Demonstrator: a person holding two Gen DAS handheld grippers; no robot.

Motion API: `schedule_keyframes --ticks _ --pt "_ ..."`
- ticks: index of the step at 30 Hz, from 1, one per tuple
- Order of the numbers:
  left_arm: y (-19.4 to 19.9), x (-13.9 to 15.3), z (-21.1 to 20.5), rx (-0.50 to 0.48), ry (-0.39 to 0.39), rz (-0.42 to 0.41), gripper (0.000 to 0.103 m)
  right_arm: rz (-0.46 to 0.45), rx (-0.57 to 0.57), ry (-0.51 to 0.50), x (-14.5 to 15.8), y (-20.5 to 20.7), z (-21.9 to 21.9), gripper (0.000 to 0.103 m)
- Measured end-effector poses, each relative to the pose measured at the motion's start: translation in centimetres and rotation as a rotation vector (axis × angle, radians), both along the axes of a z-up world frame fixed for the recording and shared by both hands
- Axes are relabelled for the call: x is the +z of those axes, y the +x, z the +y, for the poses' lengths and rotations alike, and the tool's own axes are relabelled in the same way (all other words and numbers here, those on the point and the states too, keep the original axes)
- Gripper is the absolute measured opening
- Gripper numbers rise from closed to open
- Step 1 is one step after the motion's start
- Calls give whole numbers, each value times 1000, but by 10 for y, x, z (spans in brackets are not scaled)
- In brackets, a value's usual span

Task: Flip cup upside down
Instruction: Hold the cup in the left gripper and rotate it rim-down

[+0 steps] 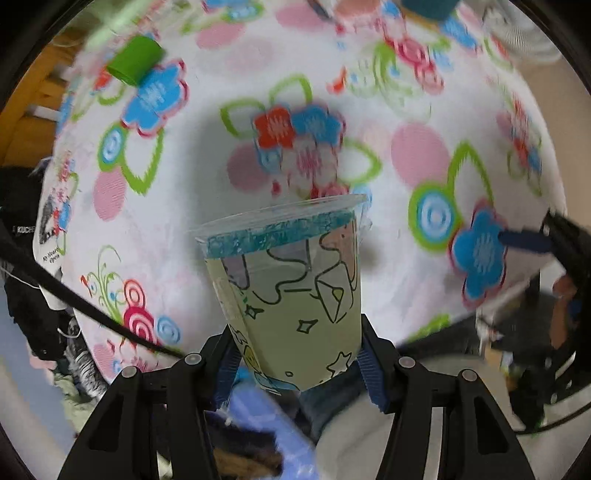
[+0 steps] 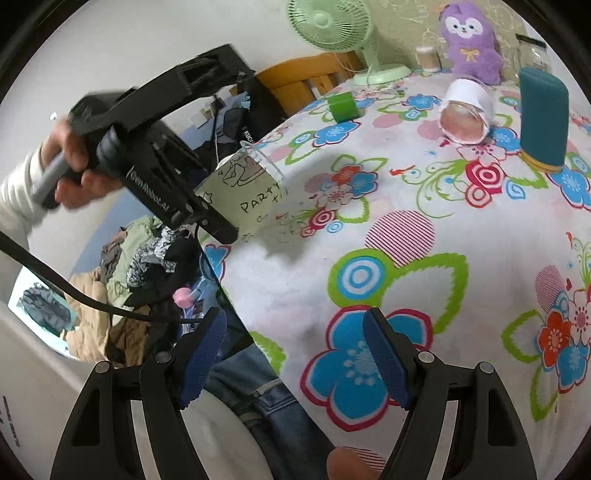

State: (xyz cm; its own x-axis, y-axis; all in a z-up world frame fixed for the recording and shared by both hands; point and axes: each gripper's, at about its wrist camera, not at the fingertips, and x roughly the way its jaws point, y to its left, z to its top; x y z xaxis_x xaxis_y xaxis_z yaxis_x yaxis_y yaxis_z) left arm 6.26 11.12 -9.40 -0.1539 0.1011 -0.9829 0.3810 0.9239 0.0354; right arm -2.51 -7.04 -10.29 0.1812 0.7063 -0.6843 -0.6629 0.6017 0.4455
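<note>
A clear plastic cup with a pale green printed sleeve and a blue rim band is held in my left gripper, which is shut on its lower part. The cup is lifted above the flowered tablecloth with its mouth pointing away from the camera. In the right wrist view the same cup reads "PARTY" and is tilted, mouth toward the table, held by the left gripper near the table's left edge. My right gripper is open and empty over the table's near edge.
A green cup, a white-sleeved cup lying on its side and a teal upright object stand on the far part of the table. A green fan and purple plush toy are behind. Clothes pile lies left, off the table.
</note>
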Motion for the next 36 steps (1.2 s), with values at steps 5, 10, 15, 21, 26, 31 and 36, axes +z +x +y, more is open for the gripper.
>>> schedule_keyframes --ticks 5,10,15,21,26,31,36 --pt "2 -8 5 -89 86 141 59 -28 20 -3 -1 -8 8 79" --pt "1 -21 10 -137 162 335 60 -15 22 18 -7 -7 10 79" --pt "-1 -39 3 -226 244 492 60 7 15 38 -13 -2 11 79" --pt "6 -54 -16 -245 328 557 60 4 17 49 -14 0 12 79" --pt "20 -54 -27 -240 322 551 61 12 0 58 -15 8 10 79" --pt "25 -58 -23 -227 316 541 76 10 -10 66 -12 14 10 79" --pt "31 -63 -23 -213 317 535 85 -3 -6 57 -10 16 12 79"
